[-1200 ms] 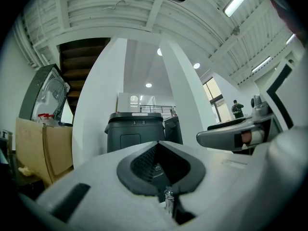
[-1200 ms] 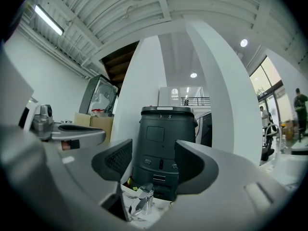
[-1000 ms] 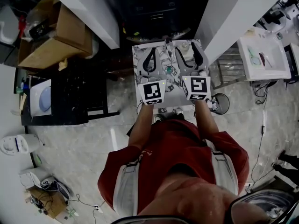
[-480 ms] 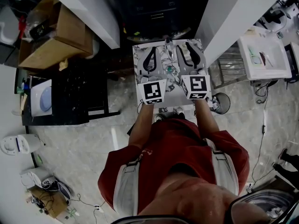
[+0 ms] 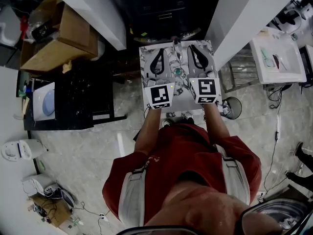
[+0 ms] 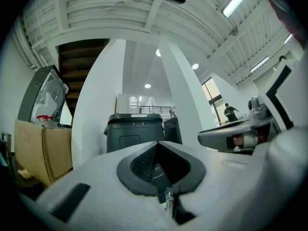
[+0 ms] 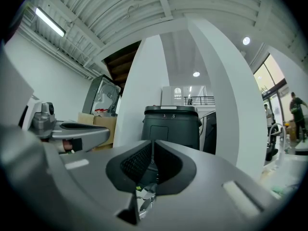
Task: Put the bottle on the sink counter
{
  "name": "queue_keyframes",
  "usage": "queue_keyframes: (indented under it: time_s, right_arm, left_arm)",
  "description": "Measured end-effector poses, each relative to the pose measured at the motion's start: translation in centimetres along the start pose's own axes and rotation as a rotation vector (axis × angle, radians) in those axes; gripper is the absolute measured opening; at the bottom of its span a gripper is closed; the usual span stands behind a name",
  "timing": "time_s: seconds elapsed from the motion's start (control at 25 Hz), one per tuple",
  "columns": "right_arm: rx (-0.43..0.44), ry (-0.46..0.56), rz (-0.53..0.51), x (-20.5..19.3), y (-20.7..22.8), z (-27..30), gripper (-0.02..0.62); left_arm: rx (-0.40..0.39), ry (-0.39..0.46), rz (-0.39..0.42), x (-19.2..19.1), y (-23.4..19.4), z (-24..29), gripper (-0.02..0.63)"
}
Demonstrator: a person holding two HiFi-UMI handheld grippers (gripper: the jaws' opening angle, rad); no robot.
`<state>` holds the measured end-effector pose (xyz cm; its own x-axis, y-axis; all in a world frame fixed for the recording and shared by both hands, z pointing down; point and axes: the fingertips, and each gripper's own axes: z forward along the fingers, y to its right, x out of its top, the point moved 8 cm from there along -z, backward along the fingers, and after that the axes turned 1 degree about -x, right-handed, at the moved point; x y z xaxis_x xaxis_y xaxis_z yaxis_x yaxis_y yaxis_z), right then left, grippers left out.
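Note:
In the head view both grippers are held side by side over a small marbled counter [image 5: 181, 101]. Between them on the counter stands a small thing with a greenish top [image 5: 178, 72], perhaps the bottle; it is too small to tell. My left gripper [image 5: 158, 57] is shut, and in the left gripper view [image 6: 158, 158] its pads meet with nothing between them. My right gripper [image 5: 196, 55] has just been closing. In the right gripper view [image 7: 152, 160] its pads now touch and hold nothing. Neither gripper touches the small thing.
A dark bin [image 6: 134, 134] stands straight ahead between white pillars, also in the right gripper view [image 7: 171, 124]. Cardboard boxes [image 5: 54, 38] and a black cart [image 5: 78, 102] are at the left. A white basin [image 5: 276, 58] and a small round bin [image 5: 230, 107] are at the right.
The right gripper's jaws have gone from wide apart to shut. Both hands and the left gripper have stayed where they were.

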<state>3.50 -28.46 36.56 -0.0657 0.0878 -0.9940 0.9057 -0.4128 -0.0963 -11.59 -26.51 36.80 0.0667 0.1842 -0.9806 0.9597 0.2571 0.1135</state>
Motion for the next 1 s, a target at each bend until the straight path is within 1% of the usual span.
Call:
queue_keyframes:
  time_s: [0.12,1.0]
  right_arm:
    - [0.006,0.003,-0.001,0.1,0.1,-0.1,0.003]
    - [0.0,-0.012,-0.024,0.0,0.6,-0.9,0.002]
  left_arm:
    - [-0.007,-0.019,0.007,0.1,0.3,0.0,-0.006]
    - [-0.018,-0.014,0.008,0.2,1.3,-0.2,-0.006]
